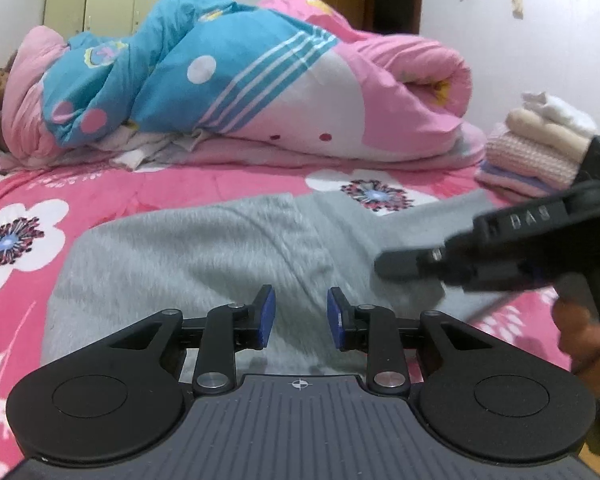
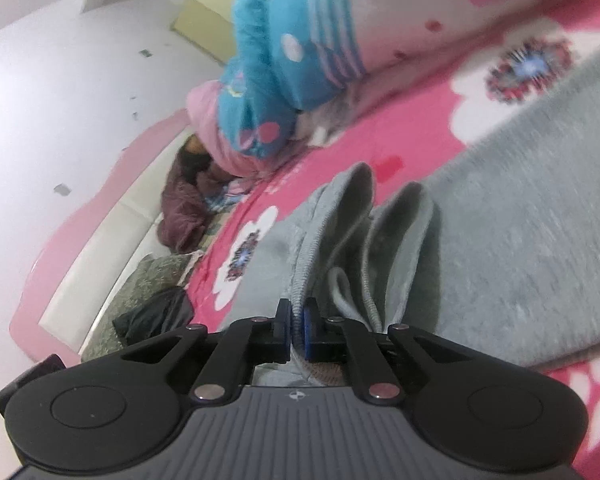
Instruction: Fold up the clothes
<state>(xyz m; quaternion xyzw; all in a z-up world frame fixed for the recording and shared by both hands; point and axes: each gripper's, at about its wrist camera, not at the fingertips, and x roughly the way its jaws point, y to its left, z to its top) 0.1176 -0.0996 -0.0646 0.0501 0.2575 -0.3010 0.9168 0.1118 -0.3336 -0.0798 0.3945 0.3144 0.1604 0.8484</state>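
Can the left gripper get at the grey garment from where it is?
Probably yes: the left gripper is open right above the grey garment, nothing between; the right gripper pinches its ribbed edge off to the side.

— What is the left black two-finger gripper [image 1: 301,316] doing?
— Its blue pads [image 1: 269,316] are wide apart, holding nothing.
— And the right black two-finger gripper [image 2: 297,330]?
— Tilted sideways, pads pinched tight on a ribbed grey cloth edge [image 2: 300,300].

Fuzzy grey fleece garment [image 1: 204,248]; matt black plastic left tool [image 1: 301,316]
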